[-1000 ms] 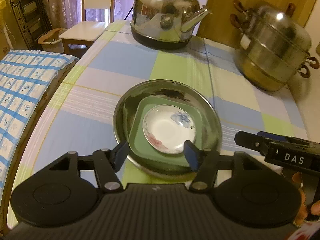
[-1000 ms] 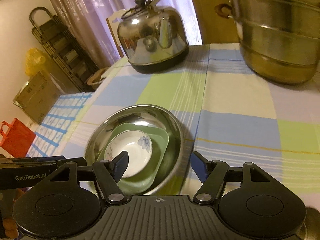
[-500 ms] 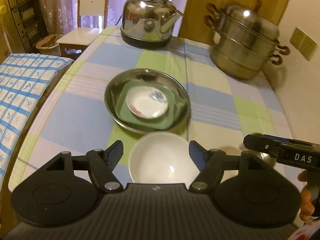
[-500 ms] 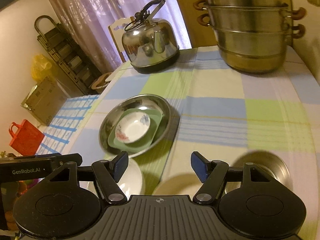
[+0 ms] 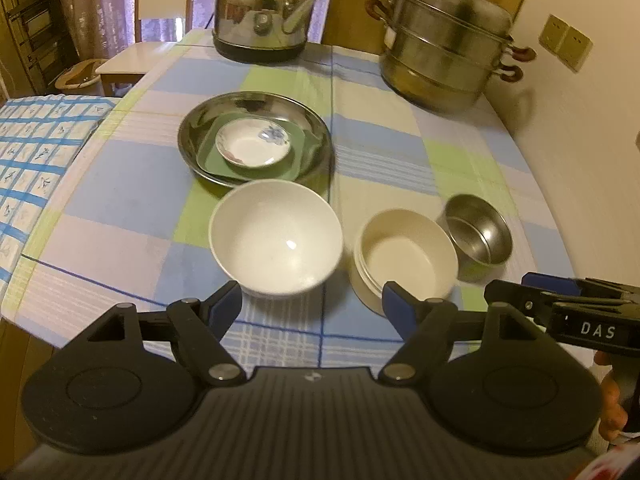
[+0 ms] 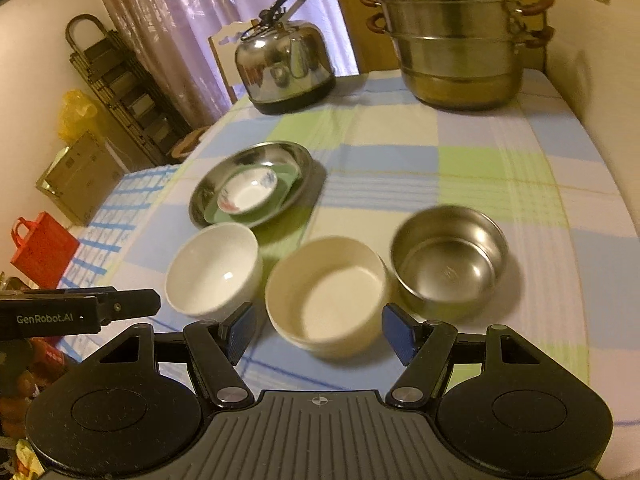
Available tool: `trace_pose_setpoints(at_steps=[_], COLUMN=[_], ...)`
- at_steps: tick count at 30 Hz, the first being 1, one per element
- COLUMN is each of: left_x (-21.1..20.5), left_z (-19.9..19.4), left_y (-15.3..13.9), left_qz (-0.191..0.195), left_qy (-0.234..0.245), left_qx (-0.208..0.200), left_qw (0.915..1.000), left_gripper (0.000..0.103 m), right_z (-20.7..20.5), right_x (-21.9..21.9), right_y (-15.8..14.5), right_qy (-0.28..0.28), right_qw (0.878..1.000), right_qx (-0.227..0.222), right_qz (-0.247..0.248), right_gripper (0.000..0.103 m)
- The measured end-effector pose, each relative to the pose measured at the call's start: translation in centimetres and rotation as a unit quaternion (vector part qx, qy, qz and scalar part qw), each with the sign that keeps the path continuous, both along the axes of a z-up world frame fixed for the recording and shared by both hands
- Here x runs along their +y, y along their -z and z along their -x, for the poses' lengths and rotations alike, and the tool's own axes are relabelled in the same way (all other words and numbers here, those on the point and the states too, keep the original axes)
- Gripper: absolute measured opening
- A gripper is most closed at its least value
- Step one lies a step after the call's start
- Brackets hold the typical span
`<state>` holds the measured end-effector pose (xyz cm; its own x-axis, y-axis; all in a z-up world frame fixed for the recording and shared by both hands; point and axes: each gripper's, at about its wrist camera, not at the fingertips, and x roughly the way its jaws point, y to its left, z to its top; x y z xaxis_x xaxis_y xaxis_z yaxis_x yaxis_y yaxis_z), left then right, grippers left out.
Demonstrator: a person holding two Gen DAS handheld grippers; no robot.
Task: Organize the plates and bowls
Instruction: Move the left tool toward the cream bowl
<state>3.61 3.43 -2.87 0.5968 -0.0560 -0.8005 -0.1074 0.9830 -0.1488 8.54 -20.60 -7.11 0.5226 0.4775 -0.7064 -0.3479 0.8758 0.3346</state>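
Note:
A steel plate (image 5: pixel 192 132) (image 6: pixel 204 196) holds a green square plate (image 5: pixel 296 160) (image 6: pixel 284 188) with a small flowered white dish (image 5: pixel 252 146) (image 6: pixel 248 194) on top. Nearer stand a white bowl (image 5: pixel 276 236) (image 6: pixel 212 268), a cream bowl (image 5: pixel 404 256) (image 6: pixel 324 292) and a small steel bowl (image 5: pixel 478 232) (image 6: pixel 448 260), side by side. My left gripper (image 5: pixel 312 306) is open and empty just short of the white bowl. My right gripper (image 6: pixel 320 330) is open and empty, its jaws either side of the cream bowl's near rim.
A steel kettle (image 5: pixel 260 12) (image 6: pixel 284 68) and a stacked steel steamer pot (image 5: pixel 444 48) (image 6: pixel 456 40) stand at the table's far end. A chair (image 5: pixel 152 20) is beyond the table. A blue-checked cloth (image 5: pixel 36 152) lies left. A wall is on the right.
Both grippers have pulled back from the stacked plates toward the table's near edge. The three bowls, out of view a second ago, now stand just ahead of the jaws.

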Motion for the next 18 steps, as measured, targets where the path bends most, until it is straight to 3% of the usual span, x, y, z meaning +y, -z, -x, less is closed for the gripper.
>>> trace_pose_setpoints(at_steps=[18], left_x=[-3.2], left_z=[3.1], left_y=[-0.5], left_qz=[-0.020], left_qy=[0.017], left_qx=[-0.024], left_qw=[0.9994], left_gripper=[0.089], right_z=[3.3], right_x=[-2.8], right_y=[0.6], right_qy=[0.044], right_qw=[0.999], right_qx=[-0.002], right_qz=[0.021], right_gripper=[0.069])
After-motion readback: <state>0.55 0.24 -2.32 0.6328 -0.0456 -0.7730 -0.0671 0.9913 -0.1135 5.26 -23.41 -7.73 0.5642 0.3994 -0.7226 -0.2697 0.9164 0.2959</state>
